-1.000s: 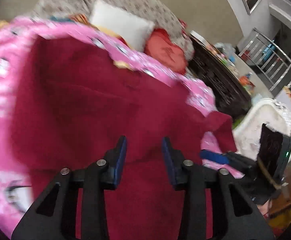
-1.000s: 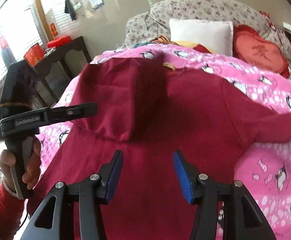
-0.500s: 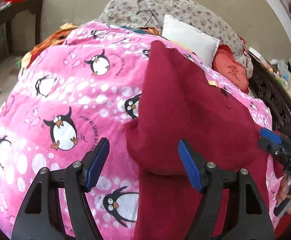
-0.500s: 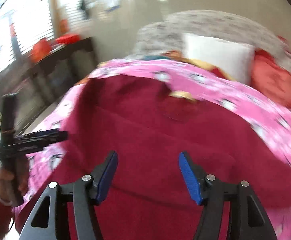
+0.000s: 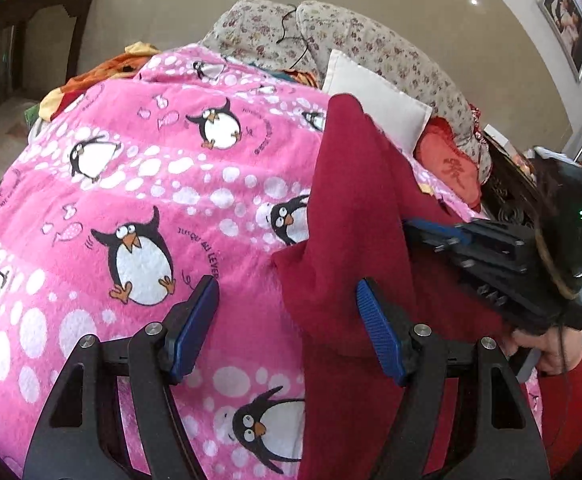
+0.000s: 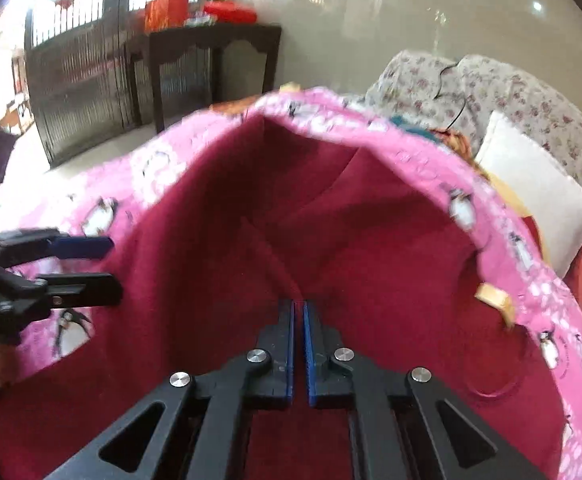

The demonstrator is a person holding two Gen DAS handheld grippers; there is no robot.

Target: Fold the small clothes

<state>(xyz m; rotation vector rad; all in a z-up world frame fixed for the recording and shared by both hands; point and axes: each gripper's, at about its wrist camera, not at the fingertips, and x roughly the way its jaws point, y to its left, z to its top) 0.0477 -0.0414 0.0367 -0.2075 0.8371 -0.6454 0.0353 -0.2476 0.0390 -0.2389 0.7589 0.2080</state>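
Leftmost, the left gripper hovers over the pink penguin blanket on the bed, fingers wide apart and gripping nothing; the maroon garment rises just beside its right finger. Further right, the right gripper has its fingers pressed together, pinching a ridge of that garment's cloth.

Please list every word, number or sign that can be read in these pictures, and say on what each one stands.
"LEVER": end of a curved line of writing on the pink penguin blanket, beside a penguin; the earlier words are too small to read.
One Chinese character: on the red cushion, not sharp enough to name.
Red boxes on the dark table: blurred, unreadable.
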